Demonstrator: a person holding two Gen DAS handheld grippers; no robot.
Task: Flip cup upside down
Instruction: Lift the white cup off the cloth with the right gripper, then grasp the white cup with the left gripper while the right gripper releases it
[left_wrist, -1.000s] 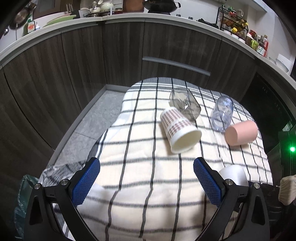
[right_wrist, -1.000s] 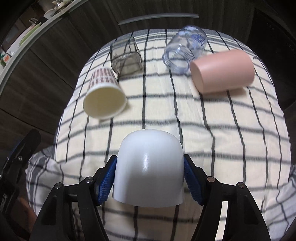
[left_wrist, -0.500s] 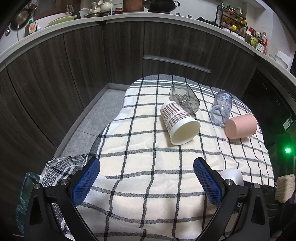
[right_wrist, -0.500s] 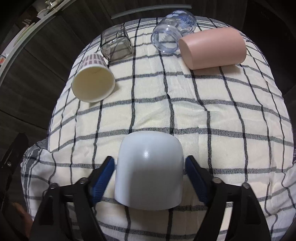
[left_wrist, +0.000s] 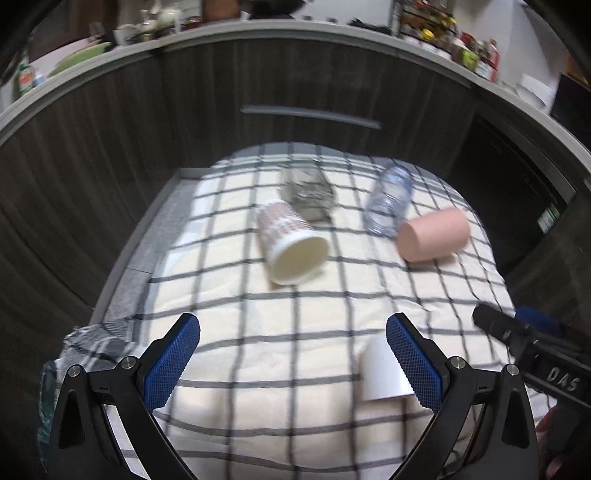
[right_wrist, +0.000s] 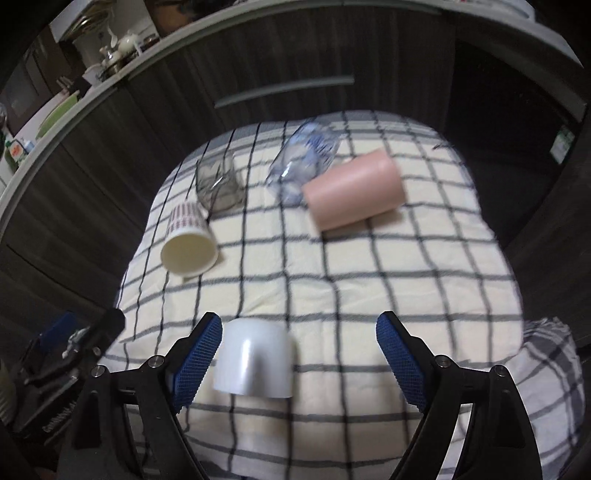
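White cup (right_wrist: 255, 360): one, upside down on the checked cloth (right_wrist: 332, 295) near its front edge, beside the right gripper's left finger, not clamped.
Right gripper (right_wrist: 299, 354): released, jaws spread wide.
Left gripper (left_wrist: 291, 354): released, nothing between its jaws.
Other cups: four, all on their sides toward the far edge: paper cup (right_wrist: 188, 242), smoky glass (right_wrist: 218, 184), clear tumbler (right_wrist: 303, 162), pink cup (right_wrist: 354, 190).

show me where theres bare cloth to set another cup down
Bare checked cloth spans the middle, between the white cup in front and the pink cup behind. The back is crowded: paper cup, grey glass, clear bottle.
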